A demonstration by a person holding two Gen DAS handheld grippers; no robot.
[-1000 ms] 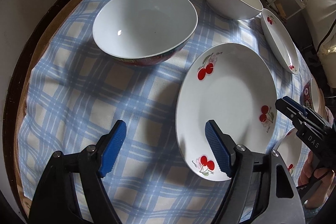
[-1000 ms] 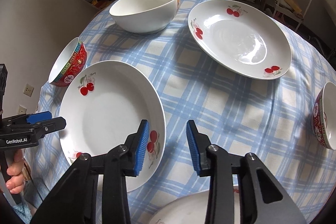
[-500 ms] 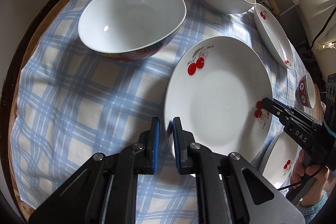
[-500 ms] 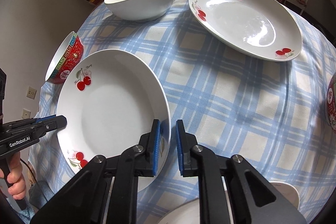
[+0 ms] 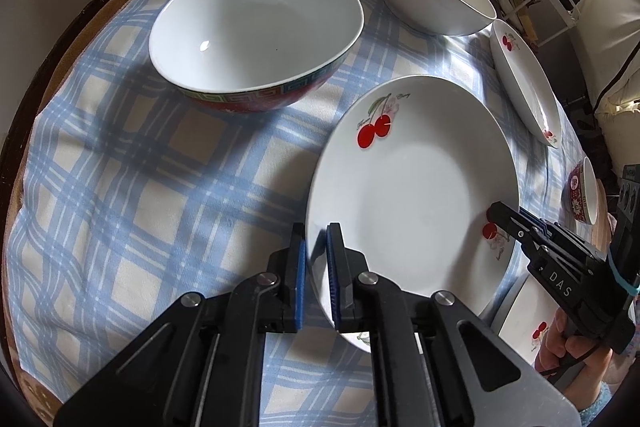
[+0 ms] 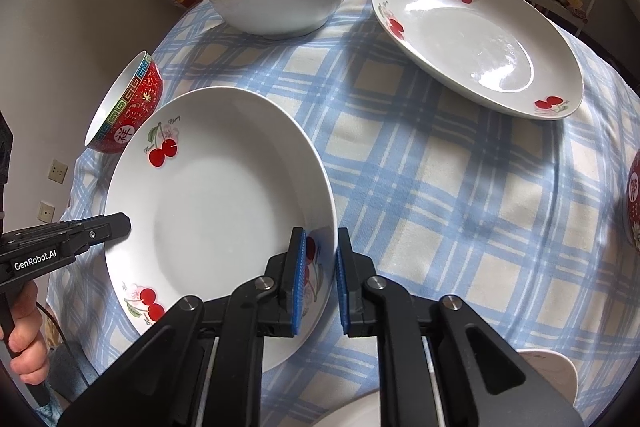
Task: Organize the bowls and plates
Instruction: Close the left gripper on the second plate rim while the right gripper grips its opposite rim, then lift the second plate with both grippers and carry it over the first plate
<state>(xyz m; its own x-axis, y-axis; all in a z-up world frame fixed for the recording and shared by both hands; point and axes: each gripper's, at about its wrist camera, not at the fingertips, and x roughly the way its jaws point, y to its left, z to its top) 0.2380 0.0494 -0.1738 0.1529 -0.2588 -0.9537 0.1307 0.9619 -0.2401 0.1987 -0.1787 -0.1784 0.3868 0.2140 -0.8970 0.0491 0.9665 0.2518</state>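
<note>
Two claws clamp one white round cherry-print ceramic plate (image 5: 412, 195).
Left claw (image 5: 316, 259) grips its nine-o'clock rim, right claw (image 6: 320, 263) the three-o'clock; nothing is stacked yet.

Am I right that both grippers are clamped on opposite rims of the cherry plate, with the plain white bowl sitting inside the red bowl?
Not quite: the white bowl stands by itself on the cloth, apart from the red bowl, as the right wrist view shows. The rest holds: the left gripper and right gripper each pinch a rim of the cherry plate.

Cherry plate (image 5: 416, 195) tilted (near edge raised) over checked cloth (image 5: 160, 195).
</note>
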